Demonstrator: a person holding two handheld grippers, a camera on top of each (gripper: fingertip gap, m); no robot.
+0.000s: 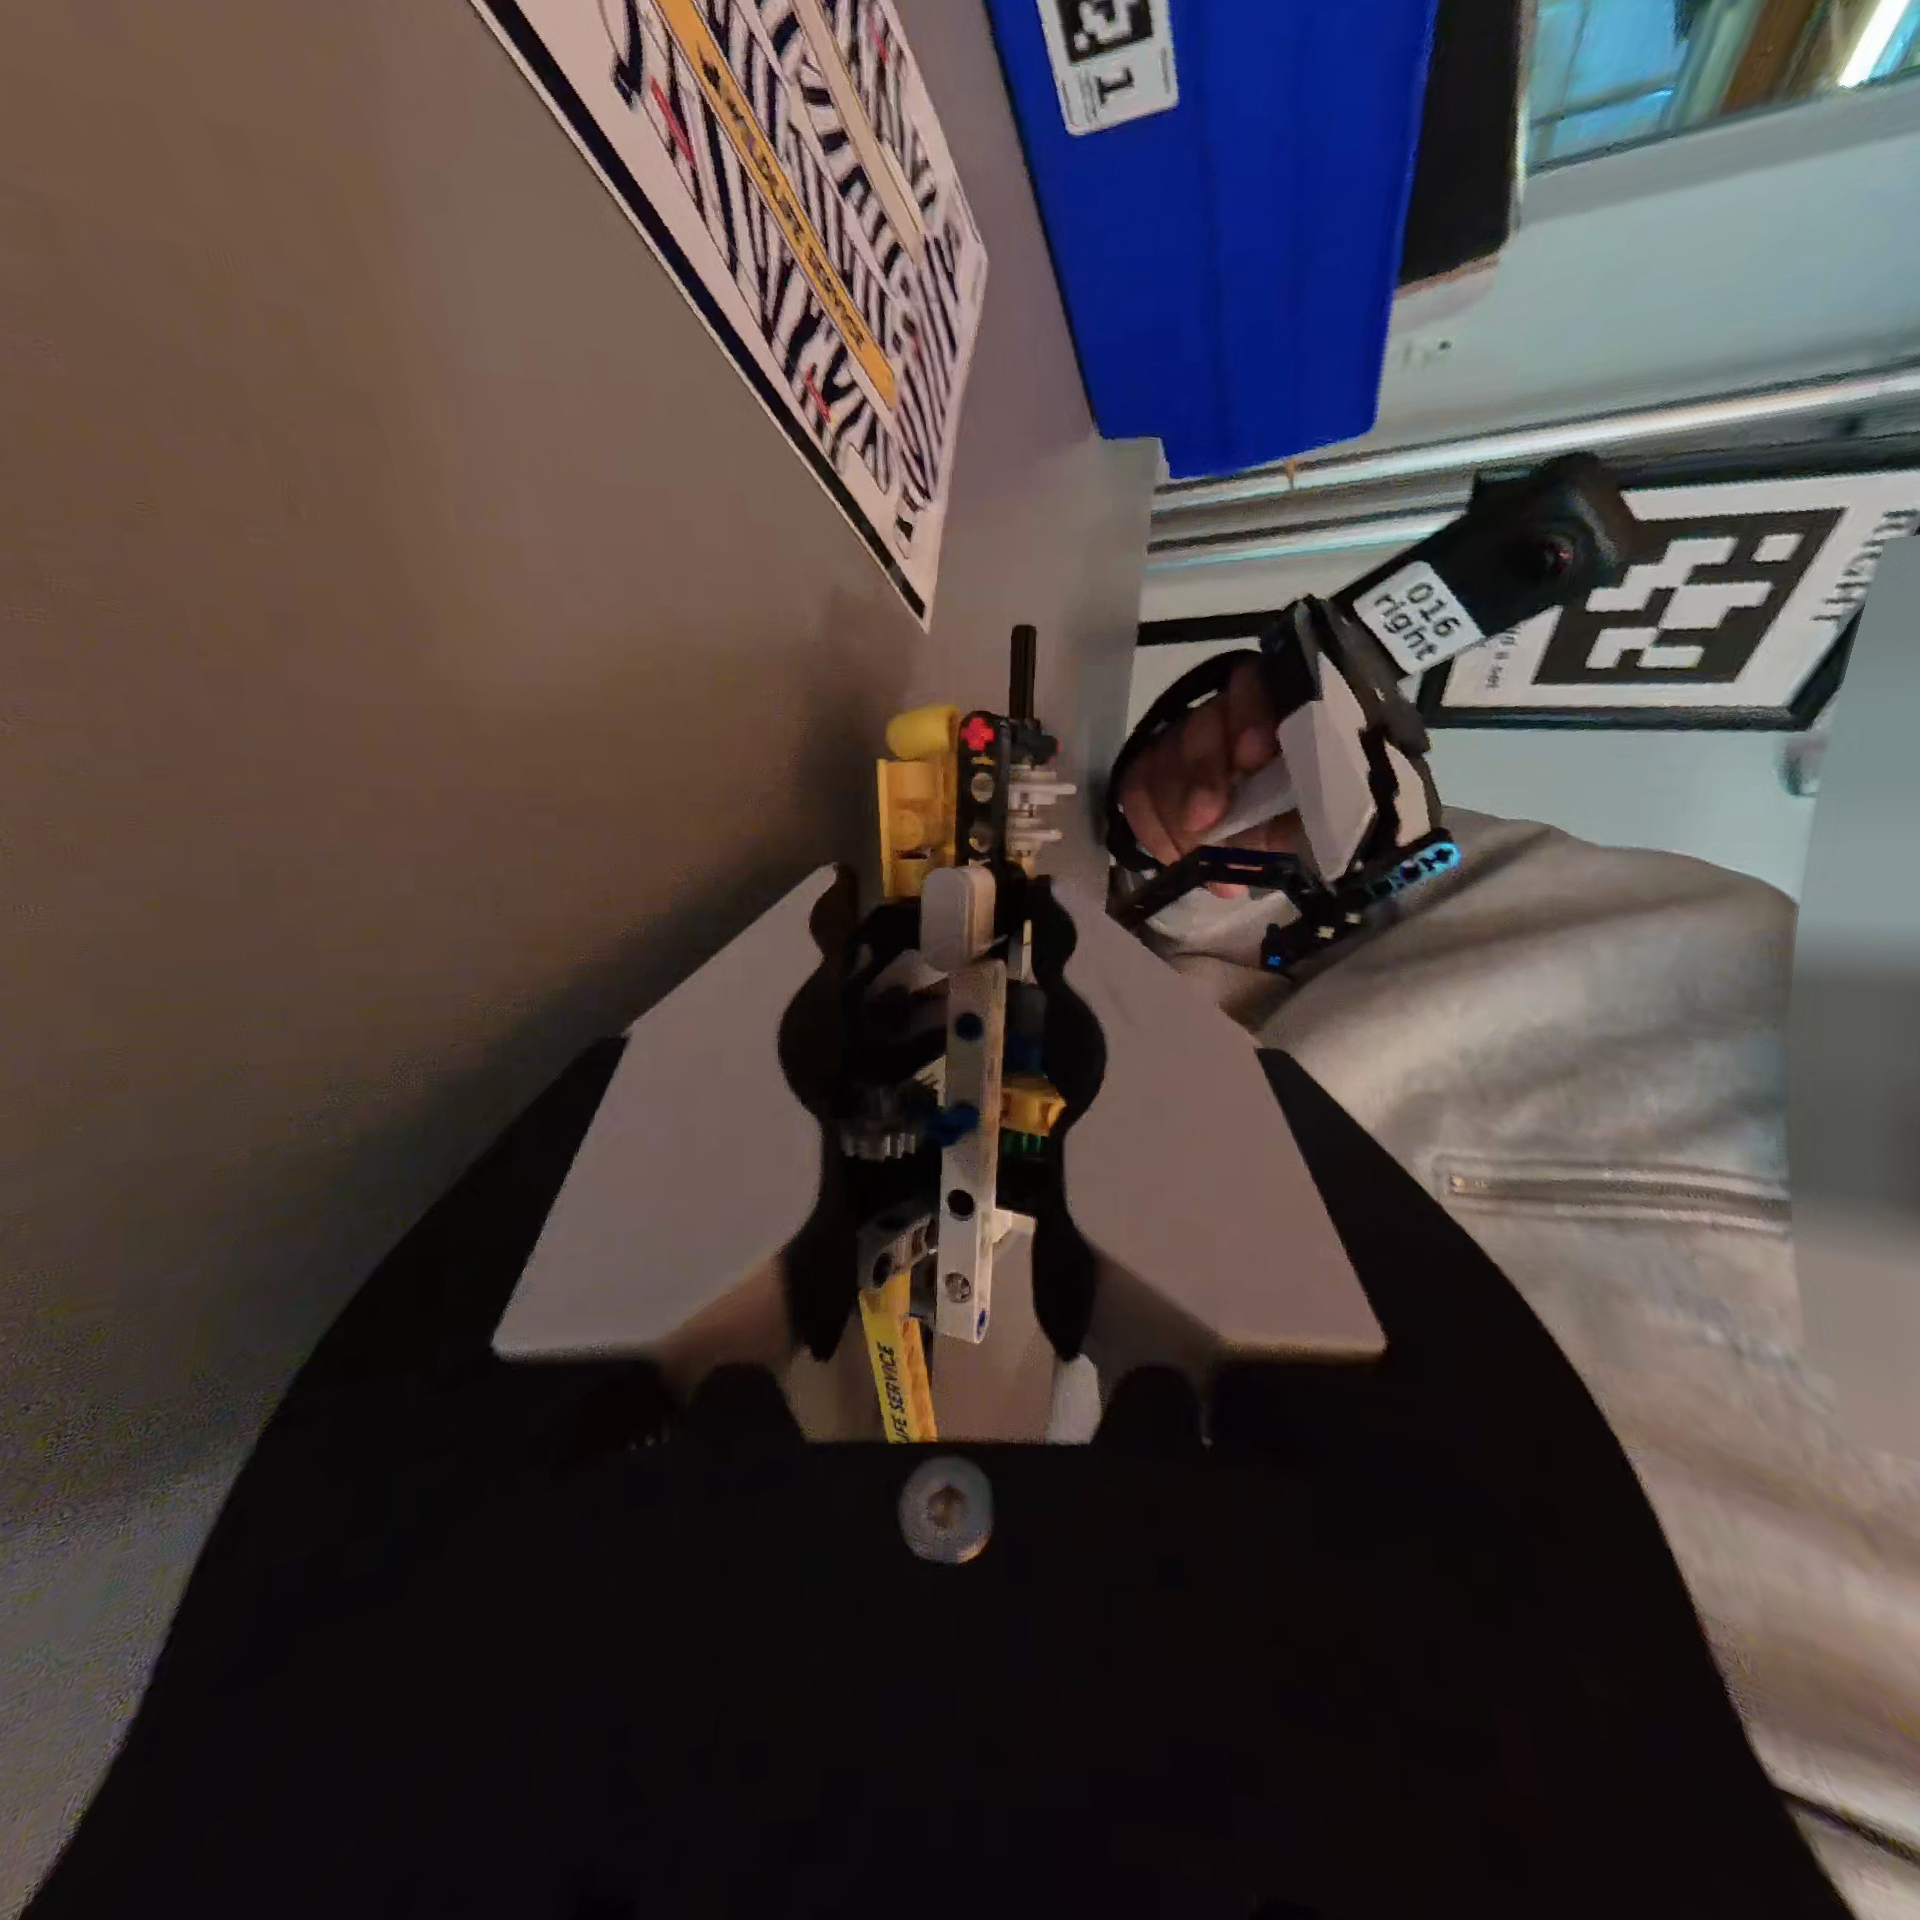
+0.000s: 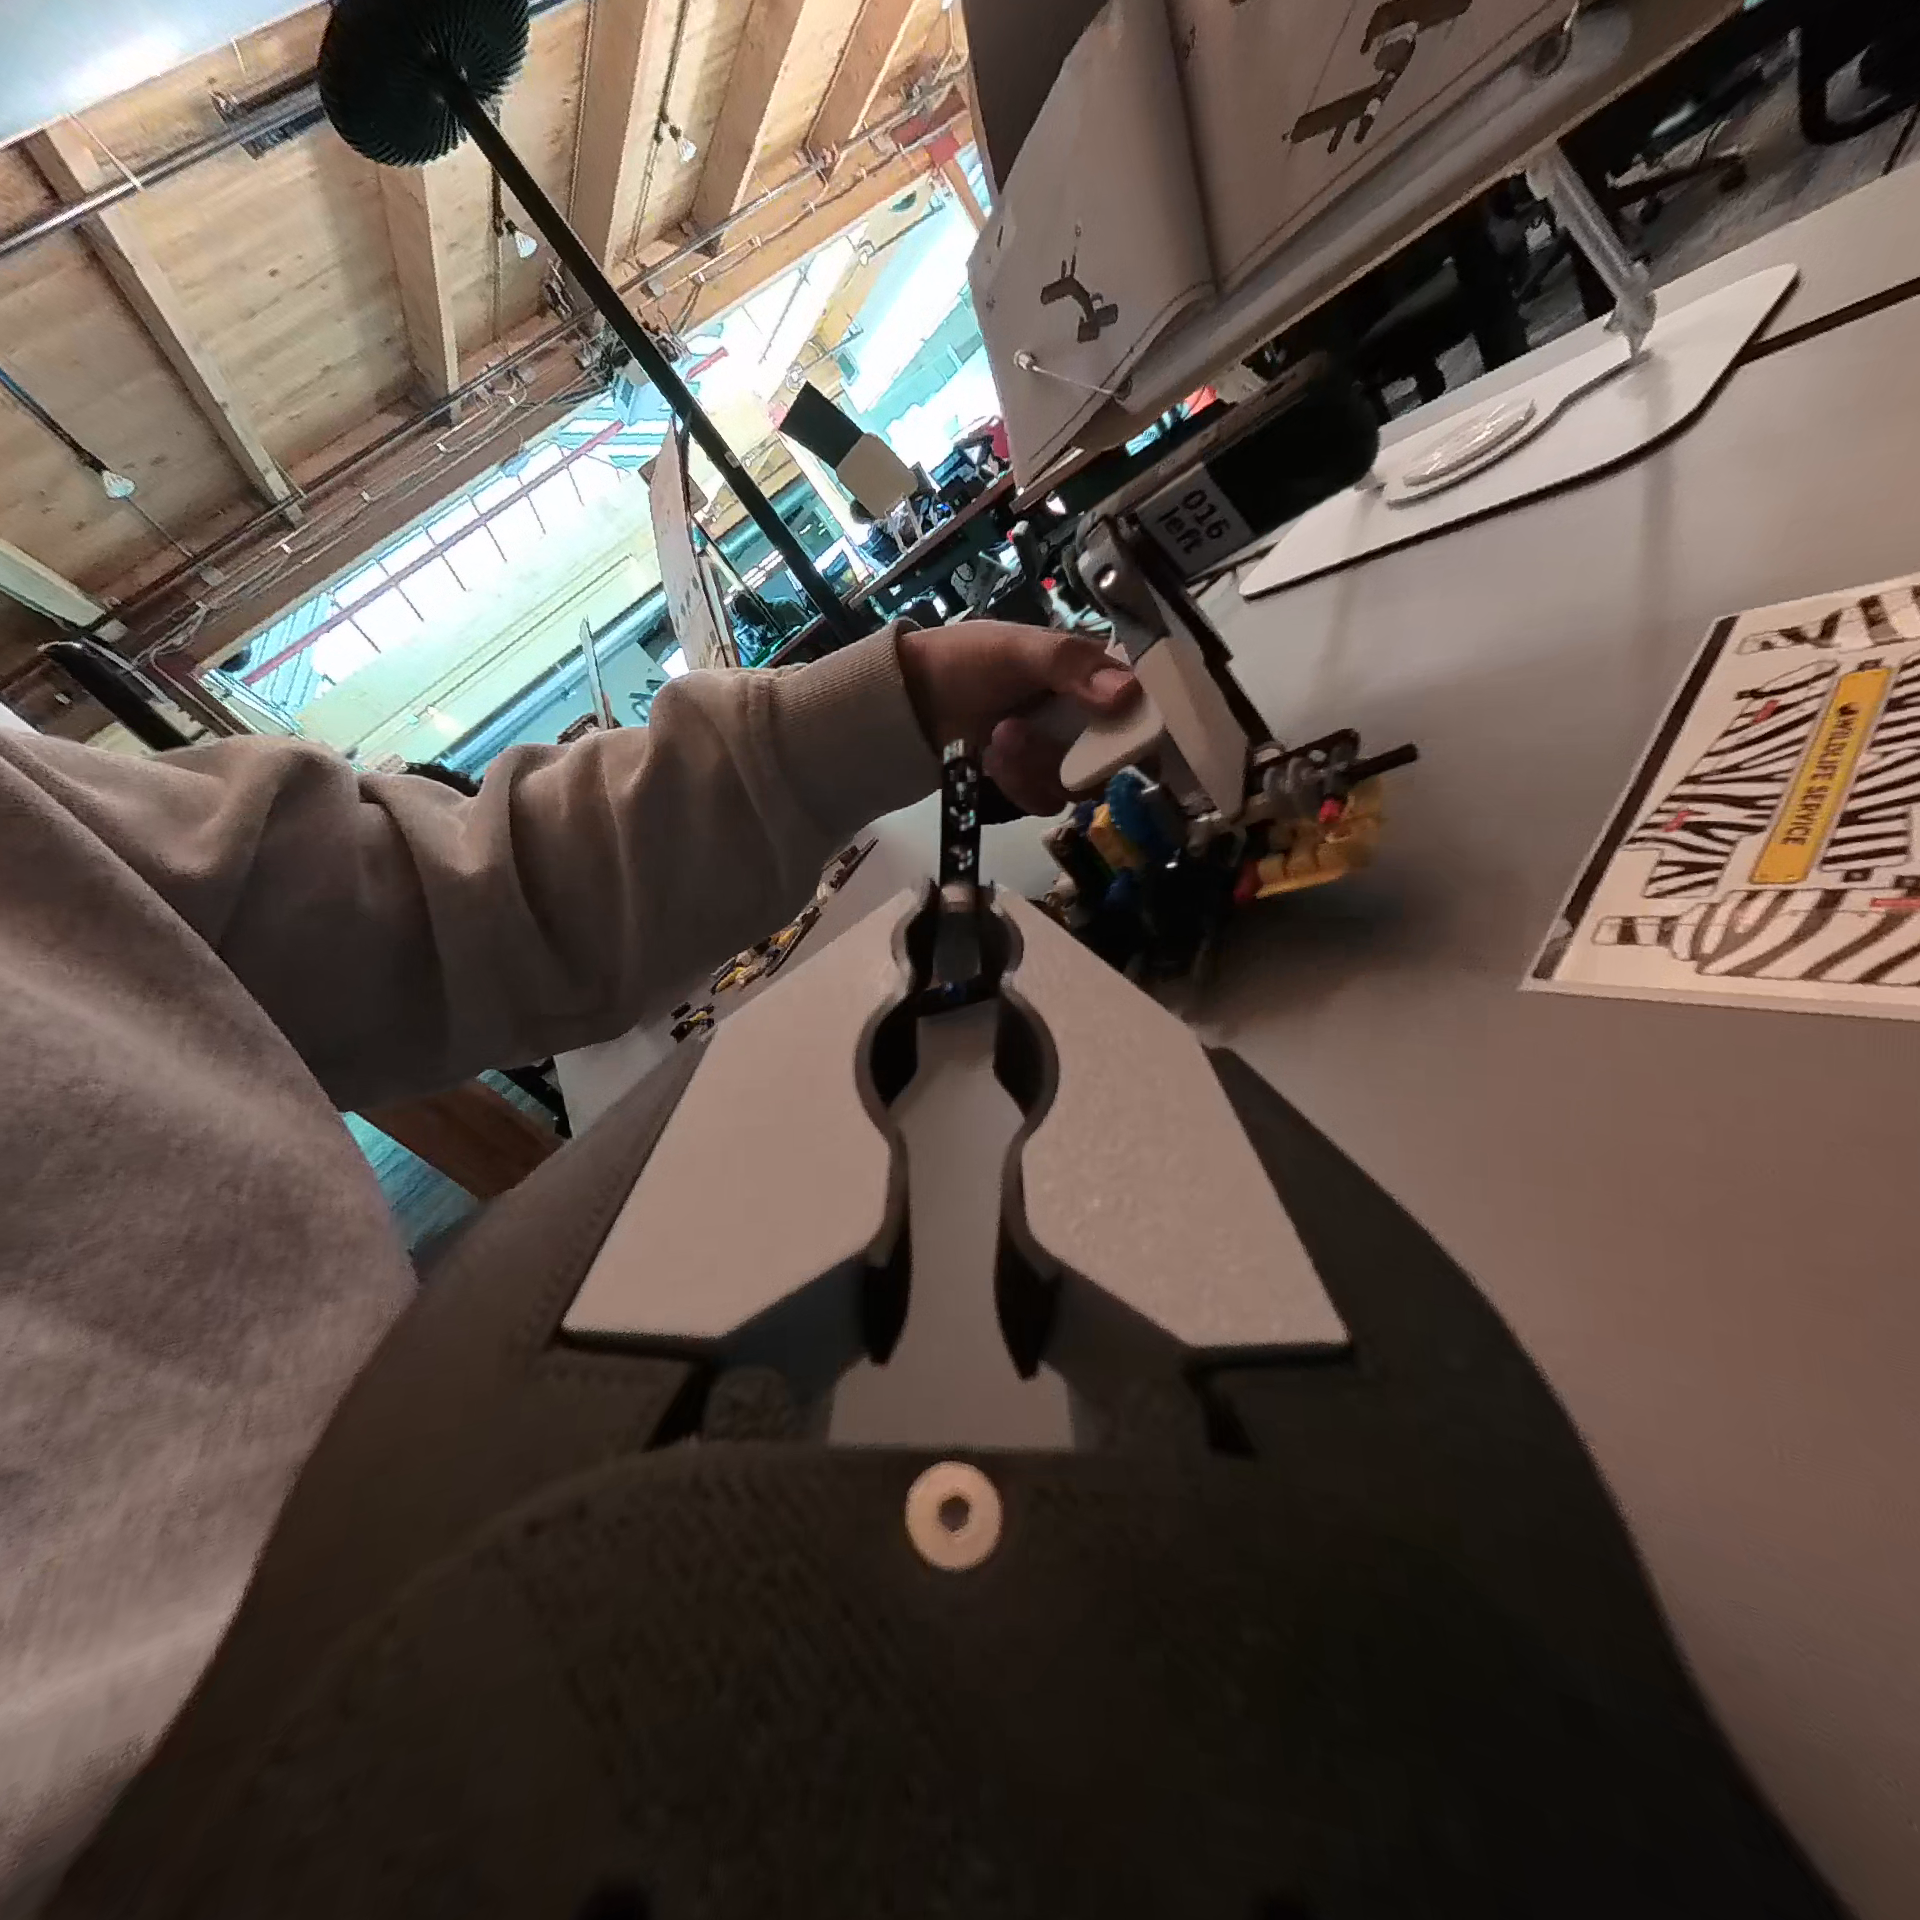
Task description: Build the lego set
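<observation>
Left claw [image 1: 940,1039] clamps the lego assy [image 1: 961,935]; right claw [image 2: 954,935] pinches a black beam [image 2: 958,821] nearby.

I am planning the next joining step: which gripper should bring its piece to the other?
Likely the right gripper: it pinches only a light black beam in the air, while the left gripper clamps the bulky model, better kept steady.

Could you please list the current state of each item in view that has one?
Left tool: shut on the partly built yellow, black and white lego model, which is incomplete.
Right tool: shut on a black perforated lego beam, held clear of the model.
Zebra-striped sticker sheet: flat on the grey table.
Loose small lego pieces: scattered, unused.
</observation>
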